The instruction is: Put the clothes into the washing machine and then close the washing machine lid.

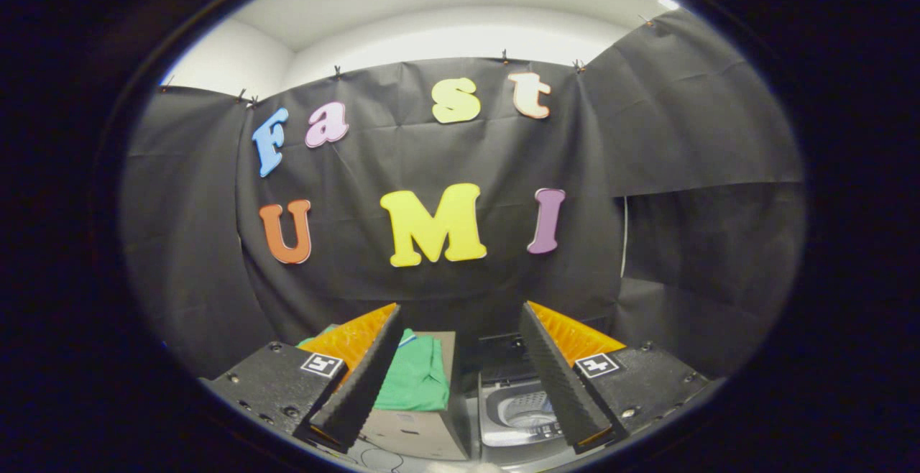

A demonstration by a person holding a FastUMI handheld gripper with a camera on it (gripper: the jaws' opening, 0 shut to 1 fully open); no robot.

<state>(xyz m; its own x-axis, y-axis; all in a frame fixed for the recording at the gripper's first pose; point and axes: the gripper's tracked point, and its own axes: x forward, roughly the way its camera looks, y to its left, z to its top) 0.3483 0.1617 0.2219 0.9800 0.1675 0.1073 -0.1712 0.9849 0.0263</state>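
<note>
A green garment (415,376) lies folded on top of a cardboard box (420,430), beyond my left finger (359,379). To its right stands a small grey washing machine (514,415) with its lid (503,358) raised and the drum showing, partly behind my right finger (560,379). My gripper (460,315) is held high above both, open wide, with nothing between its fingers.
Black cloth walls close the booth behind and on both sides. A white cable (624,236) hangs down the back wall to the right of the washer. Thin cords (377,455) trail on the floor in front of the box.
</note>
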